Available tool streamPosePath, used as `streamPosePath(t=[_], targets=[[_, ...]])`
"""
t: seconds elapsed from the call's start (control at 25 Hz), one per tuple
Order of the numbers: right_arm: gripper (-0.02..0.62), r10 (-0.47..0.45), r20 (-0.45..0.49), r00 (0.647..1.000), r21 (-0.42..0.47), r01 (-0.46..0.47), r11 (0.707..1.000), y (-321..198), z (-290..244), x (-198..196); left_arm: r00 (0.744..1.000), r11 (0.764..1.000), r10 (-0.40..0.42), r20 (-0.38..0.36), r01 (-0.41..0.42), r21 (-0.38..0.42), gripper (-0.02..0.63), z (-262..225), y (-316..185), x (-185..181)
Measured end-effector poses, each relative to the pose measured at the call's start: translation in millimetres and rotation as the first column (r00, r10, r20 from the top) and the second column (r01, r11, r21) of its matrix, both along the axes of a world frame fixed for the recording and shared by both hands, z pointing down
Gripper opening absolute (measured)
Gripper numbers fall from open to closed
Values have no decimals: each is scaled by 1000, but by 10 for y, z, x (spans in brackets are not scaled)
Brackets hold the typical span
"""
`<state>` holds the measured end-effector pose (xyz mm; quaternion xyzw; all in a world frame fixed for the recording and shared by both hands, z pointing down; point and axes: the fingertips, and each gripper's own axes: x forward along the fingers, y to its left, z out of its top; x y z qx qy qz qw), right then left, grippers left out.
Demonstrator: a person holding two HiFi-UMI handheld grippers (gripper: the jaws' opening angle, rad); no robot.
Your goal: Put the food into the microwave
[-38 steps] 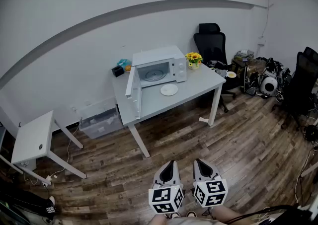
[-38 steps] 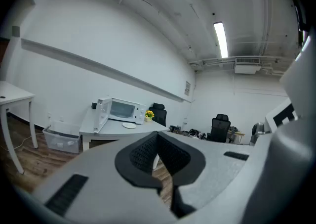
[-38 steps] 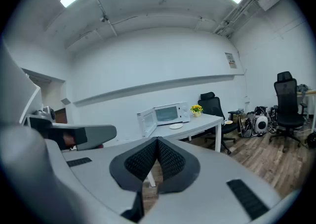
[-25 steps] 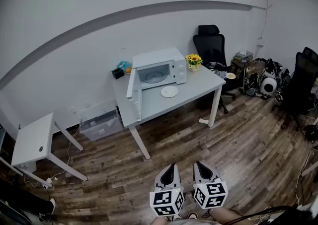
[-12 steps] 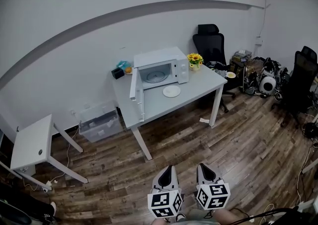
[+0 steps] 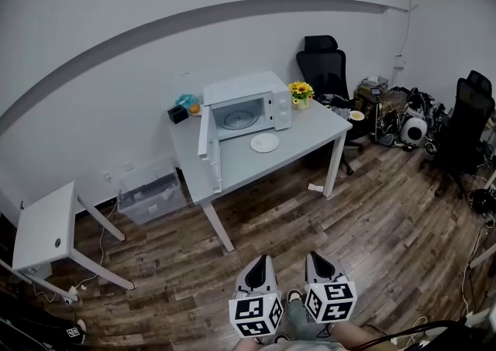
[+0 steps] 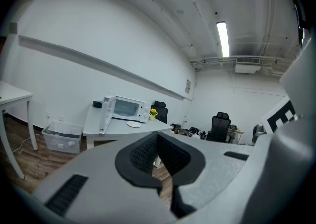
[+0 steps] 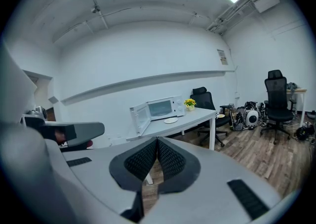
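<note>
A white microwave (image 6: 246, 106) stands on a grey table (image 6: 306, 142) by the far wall, with its door (image 6: 204, 139) swung open to the left. A white plate (image 6: 264, 142) lies on the table just in front of it; what is on the plate is too small to tell. Both grippers hang low over the wooden floor, well short of the table. My left gripper (image 6: 266, 260) is shut and holds nothing. My right gripper (image 6: 310, 257) is also shut and empty. In the gripper views the microwave (image 7: 126, 109) (image 8: 163, 108) and the plate (image 7: 133, 124) (image 8: 171, 120) lie far ahead.
A pot of yellow flowers (image 6: 301, 93) stands right of the microwave, and small dark and orange items (image 6: 184, 111) to its left. A clear plastic box (image 6: 149, 191) sits under the table. A small white table (image 6: 45, 228) is at the left, black chairs (image 6: 324, 63) and clutter (image 6: 403, 121) at the right.
The head view has shifted a little and the table sits slightly further left. A foot now shows between the two grippers. Both grippers stay shut and side by side.
</note>
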<state>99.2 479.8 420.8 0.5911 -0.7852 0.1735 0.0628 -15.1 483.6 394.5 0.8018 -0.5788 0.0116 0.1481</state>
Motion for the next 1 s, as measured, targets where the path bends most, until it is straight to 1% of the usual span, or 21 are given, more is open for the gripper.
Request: streamPosePath(t=[0.12,0.32,0.48,1.0], targets=[[17,2,0,1000,-3,-2,1000,-164,47,4,1000,1000,1,11,-1,-2,2,45,-147,6],[17,-11,7,1000,16,11,1000,-532,-15,-40,1000,1000,-3,17,3,4,2,14,-488,-6],[17,-14,7,1000,12,14,1000,-806,-4,-64,1000,1000,-8,14,7,3,2,24,-752,-28],[17,-55,1,998,-21,55,998,-1499,23,-83,999,999,-38,7,38,-38,2,83,-1400,-20]])
